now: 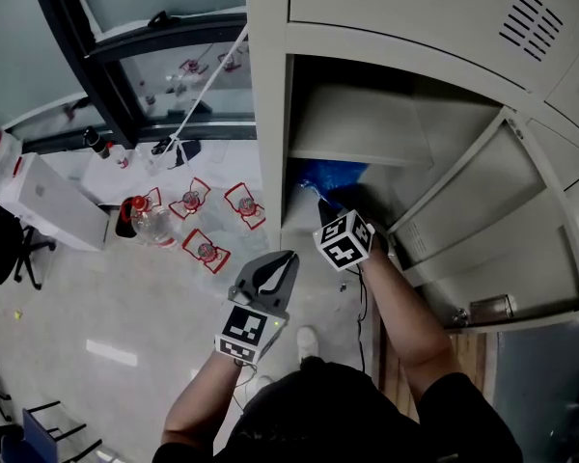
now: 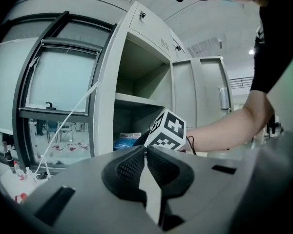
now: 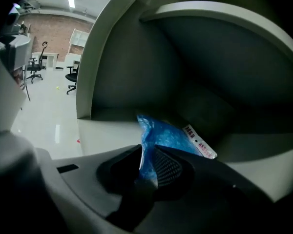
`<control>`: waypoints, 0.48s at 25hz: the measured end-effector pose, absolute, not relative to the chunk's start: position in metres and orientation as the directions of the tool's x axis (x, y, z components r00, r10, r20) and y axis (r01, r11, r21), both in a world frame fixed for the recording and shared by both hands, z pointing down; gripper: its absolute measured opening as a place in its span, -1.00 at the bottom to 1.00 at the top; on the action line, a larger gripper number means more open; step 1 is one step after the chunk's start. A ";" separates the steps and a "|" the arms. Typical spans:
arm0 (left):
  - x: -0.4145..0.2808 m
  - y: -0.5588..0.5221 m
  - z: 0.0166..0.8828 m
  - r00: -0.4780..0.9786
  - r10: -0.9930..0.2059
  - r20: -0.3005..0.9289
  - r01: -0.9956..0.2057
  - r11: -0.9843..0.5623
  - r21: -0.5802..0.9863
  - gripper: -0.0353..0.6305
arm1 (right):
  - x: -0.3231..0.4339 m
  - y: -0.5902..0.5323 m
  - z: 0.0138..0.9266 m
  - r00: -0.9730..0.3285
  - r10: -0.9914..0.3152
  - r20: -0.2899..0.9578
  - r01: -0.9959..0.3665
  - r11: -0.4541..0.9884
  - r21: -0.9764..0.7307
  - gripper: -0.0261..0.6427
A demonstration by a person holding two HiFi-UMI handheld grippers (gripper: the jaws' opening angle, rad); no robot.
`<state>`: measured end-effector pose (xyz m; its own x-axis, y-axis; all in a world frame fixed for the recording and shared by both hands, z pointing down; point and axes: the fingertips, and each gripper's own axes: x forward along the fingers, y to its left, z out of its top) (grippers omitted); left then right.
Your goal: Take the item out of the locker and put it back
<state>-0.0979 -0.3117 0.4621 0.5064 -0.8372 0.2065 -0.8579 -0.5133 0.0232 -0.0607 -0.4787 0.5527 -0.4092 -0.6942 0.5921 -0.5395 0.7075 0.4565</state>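
Looking steeply down in the head view: two grippers counted, plus one open locker (image 1: 268, 114) with one door (image 1: 482, 222) swung wide. Cannot read the right gripper (image 1: 328, 210) here, its jaws buried in the dark lower compartment past its marker cube (image 1: 344, 239). Just ahead of those jaws, one blue bag (image 1: 318, 174), half cut off by the locker's edge. Well back from the bag and outside the locker, the left gripper (image 1: 289, 257), jaws together on nothing. Beyond its tips on the floor, a few red-trimmed items (image 1: 205, 251), too small to name.

Turning to the left gripper view: left gripper (image 2: 146, 149) with jaws pressed together at the tips, nothing between. Straight ahead of them, the marker cube (image 2: 168, 130) blocking most of the compartment. Left of the cube, only a corner of the blue bag (image 2: 127, 141). Above, one shelf (image 2: 136, 100). Off to the right, one forearm (image 2: 224, 128), with the sleeve cut off by the frame edge.

Ending with the right gripper view: right gripper (image 3: 147, 157) narrowed onto the near end of the blue bag (image 3: 166, 135), pinching its plastic between the pads. Beyond the jaws, the rest of the bag stretching over the compartment floor (image 3: 107, 133), with one white label strip (image 3: 200, 141) at the far right corner, print too small to read. Overhead, the one shelf (image 3: 210, 11). Far left of the jaws, outside the locker, two office chairs (image 3: 36, 67), small and dim.
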 end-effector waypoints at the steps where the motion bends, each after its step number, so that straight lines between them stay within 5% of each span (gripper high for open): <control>1: -0.098 -0.311 0.463 0.505 -0.838 0.207 -0.859 -0.512 0.025 -0.88 | -0.060 -0.479 0.553 -0.404 -0.695 0.594 -0.544 0.705 0.455 -0.74; 12: -0.103 -0.296 0.464 0.493 -0.842 0.220 -0.866 -0.499 0.034 -0.88 | -0.056 -0.469 0.548 -0.412 -0.716 0.563 -0.622 0.673 0.401 -0.86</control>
